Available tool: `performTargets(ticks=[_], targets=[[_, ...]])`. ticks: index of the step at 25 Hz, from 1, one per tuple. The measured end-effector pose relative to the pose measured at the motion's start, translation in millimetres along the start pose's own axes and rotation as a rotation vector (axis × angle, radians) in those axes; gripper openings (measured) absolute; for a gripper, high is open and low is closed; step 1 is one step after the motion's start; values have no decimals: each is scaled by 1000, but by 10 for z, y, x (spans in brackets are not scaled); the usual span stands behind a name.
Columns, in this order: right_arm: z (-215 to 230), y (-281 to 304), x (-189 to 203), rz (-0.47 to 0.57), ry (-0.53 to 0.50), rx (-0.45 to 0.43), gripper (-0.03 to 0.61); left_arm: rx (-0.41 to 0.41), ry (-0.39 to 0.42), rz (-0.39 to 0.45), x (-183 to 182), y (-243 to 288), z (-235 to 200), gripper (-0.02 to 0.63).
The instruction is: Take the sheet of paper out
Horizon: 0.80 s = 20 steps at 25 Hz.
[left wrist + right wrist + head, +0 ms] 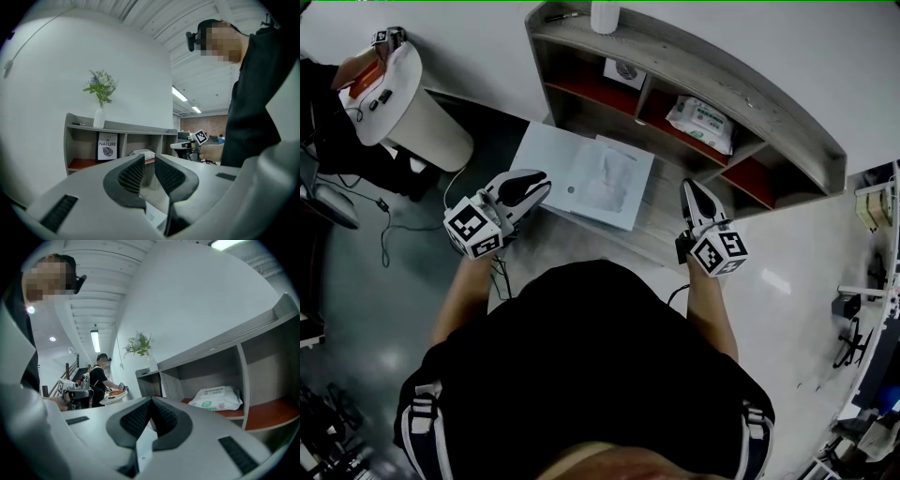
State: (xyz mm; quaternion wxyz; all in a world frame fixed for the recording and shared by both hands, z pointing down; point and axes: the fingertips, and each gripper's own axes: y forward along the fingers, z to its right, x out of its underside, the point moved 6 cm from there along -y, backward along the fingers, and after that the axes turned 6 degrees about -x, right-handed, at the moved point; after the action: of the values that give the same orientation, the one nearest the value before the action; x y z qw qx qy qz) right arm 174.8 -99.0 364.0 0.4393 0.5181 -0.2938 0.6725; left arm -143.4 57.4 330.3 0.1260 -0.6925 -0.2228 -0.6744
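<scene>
Only the head view shows the sheet of paper [617, 178], lying flat on a white folder [546, 155] at upper centre, on the low table [652, 230] before the shelf unit [750, 98]; the left gripper view adds a vase of flowers [99, 115] on the shelf top; the right gripper view adds a second person [99, 373] at its left. The left gripper [542, 181] is held level, angled to the upper right at the folder's near edge, its jaws a narrow slit apart with nothing between; the right gripper [688, 186] points level at the shelf, its jaws closed tip to tip and empty.
</scene>
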Motion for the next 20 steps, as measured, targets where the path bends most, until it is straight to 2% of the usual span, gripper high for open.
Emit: performTargets(ticks=[7, 10, 15, 20], targets=[[267, 17, -11, -22, -15, -21, 12, 16, -5, -4, 6, 355, 173, 69], [282, 38, 21, -30, -5, -34, 12, 14, -8, -4, -4, 359, 211, 69], [197, 82, 20, -46, -24, -64, 12, -3, -59, -10, 100, 295, 161, 69], [223, 0, 43, -65, -37, -38, 12, 12, -73, -6, 178, 343, 137, 70]])
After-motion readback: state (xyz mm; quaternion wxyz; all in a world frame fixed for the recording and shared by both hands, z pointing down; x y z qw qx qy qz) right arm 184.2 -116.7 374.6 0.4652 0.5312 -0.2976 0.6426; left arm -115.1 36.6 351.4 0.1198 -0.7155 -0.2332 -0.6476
